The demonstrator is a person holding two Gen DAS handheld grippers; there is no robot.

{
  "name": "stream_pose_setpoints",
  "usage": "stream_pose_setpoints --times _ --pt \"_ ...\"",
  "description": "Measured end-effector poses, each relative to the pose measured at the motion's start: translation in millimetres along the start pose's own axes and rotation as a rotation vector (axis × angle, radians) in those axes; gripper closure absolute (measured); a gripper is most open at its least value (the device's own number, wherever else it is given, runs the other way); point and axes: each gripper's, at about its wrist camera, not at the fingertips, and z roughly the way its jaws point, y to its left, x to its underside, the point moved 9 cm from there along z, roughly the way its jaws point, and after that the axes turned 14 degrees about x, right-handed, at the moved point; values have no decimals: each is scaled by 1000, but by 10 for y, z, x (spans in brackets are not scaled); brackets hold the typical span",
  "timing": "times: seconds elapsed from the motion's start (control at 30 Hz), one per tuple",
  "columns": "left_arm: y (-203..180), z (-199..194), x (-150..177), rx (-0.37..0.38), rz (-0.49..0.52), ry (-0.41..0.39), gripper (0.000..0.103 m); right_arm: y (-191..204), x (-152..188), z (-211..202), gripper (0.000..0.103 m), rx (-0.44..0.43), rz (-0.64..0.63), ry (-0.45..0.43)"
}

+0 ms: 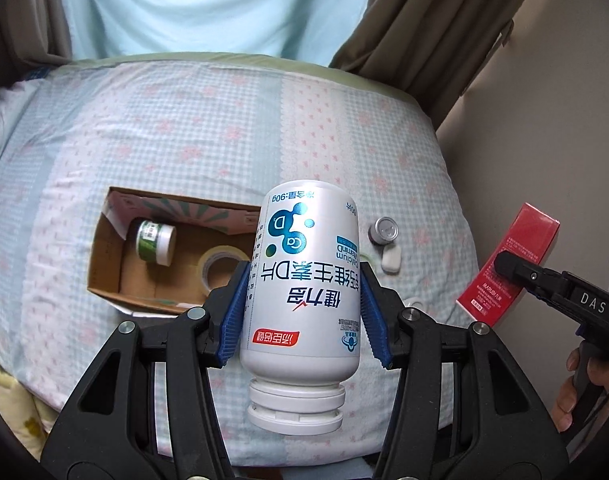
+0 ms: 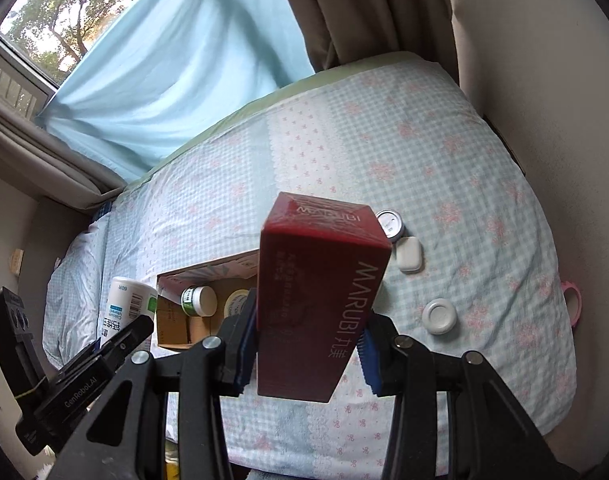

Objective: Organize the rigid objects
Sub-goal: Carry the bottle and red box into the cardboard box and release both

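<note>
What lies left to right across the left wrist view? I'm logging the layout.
Open brown cardboard box → white calcium tablet bottle in the left tongs → small silver-capped jar → red rectangular carton.

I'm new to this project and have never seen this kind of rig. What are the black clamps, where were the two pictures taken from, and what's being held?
They are hand-held two-finger grippers, each with its own camera looking along its fingers. In the left camera's view, the left gripper clamps a white bottle. In the right camera's view, the right gripper clamps a red box. Below is a bed with a cardboard box holding a small jar and a tape roll.
</note>
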Motion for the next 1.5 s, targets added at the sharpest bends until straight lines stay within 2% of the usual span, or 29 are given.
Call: stream_pose_setpoints --times 0.13,0.33,0.63,0.83,1.07,1.37,1.5 --pt "371 -274 -41 9 23 -8 55 390 135 -80 63 -6 -11 -17" --pt "965 -508 -78 45 54 23 55 1048 367 -89 63 -9 23 -28" --pt "1863 -507 -209 58 49 93 55 1993 659 113 63 5 50 2" --pt "2259 -248 -288 46 9 137 55 2406 717 447 63 12 8 51" --pt "2615 252 -358 20 -85 181 55 2720 781 1130 63 8 -114 161" --pt "2943 990 -285 -25 -160 300 55 2780 945 2010 63 13 -193 333" --pt "3030 1233 -235 -49 -167 348 55 2729 984 2273 63 0 -171 391"
